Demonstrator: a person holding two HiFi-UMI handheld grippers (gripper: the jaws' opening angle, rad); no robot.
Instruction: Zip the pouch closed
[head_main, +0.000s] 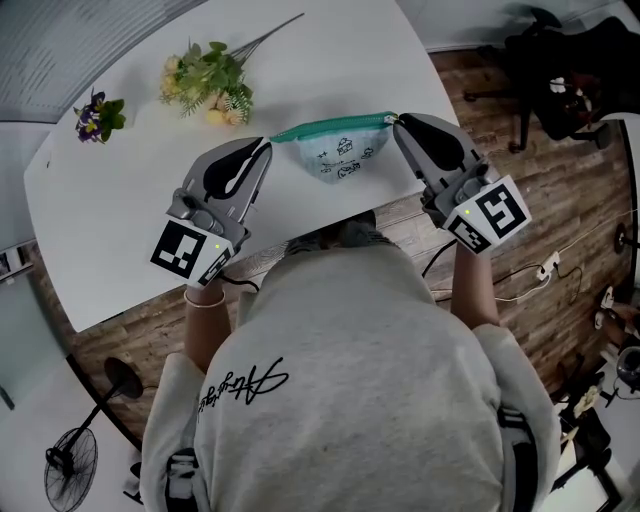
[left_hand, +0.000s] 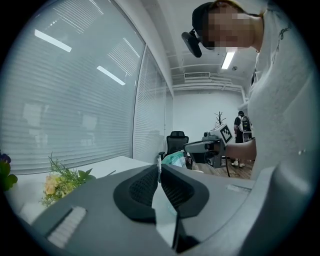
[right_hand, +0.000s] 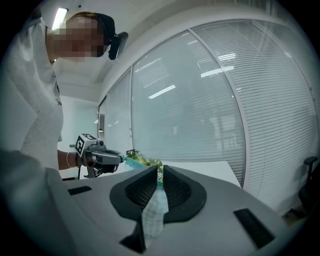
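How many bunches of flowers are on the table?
2: a yellow bunch on the table's far side, a small purple bunch left of it. None look hidden.

You see the pouch (head_main: 338, 152), pale blue-green with small printed drawings. Its teal zipper edge (head_main: 330, 127) runs taut along the top. It hangs pinched at both ends above the white surface (head_main: 120, 200).
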